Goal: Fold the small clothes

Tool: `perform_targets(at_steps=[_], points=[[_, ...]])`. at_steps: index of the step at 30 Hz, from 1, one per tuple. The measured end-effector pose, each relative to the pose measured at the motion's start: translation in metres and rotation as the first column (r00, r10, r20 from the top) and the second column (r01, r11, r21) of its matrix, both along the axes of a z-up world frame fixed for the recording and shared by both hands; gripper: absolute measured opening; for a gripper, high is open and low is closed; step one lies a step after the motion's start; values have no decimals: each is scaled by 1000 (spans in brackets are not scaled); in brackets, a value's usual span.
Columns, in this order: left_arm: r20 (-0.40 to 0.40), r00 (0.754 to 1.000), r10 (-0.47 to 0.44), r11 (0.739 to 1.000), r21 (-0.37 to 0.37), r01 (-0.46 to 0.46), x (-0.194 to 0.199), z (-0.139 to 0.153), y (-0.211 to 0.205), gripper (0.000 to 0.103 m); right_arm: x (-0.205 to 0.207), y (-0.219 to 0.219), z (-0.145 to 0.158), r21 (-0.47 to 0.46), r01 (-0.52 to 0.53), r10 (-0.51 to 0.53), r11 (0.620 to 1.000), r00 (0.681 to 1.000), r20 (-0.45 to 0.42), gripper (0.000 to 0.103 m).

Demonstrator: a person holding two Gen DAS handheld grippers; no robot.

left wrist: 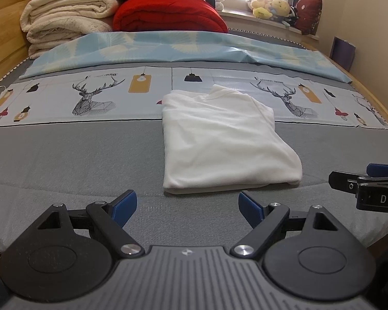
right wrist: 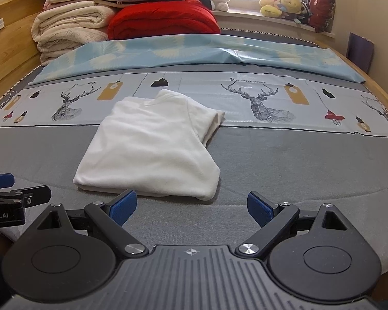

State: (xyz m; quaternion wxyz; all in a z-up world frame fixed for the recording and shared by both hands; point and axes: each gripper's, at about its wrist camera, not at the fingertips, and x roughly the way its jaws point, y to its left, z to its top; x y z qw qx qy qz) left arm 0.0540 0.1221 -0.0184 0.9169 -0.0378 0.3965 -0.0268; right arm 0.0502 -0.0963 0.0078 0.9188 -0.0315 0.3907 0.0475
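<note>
- The white garment (left wrist: 227, 139), already folded into a rough rectangle, lies on the bed (left wrist: 64, 160), its far end on the deer-print strip (left wrist: 90, 98).
- Risk: a pinch that catches only the top layer at the near hem could peel the fold open.
- Left tongs (left wrist: 187, 208) and right tongs (right wrist: 192, 208) both stand wide and empty, just short of the garment's near hem, angled down toward it.

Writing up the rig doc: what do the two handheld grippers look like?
Both match: left gripper and right gripper have black linkage arms with silver pivot screws, blue ribbed finger pads, round black side discs and a grey ribbed body bearing a small emblem. White lettering runs along the side. No cables or sleeves visible.
</note>
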Motion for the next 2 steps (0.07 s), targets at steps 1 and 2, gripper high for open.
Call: perform_targets(at_steps=[1,2], points=[[0,1000,0,1000,0,0,0,0,0,89,0,0,0,1,0,0,1000,1000,0,93],[-2,1000,0,1000,-1,0,0,0,0,90,0,0,0,1,0,0,1000,1000,0,93]])
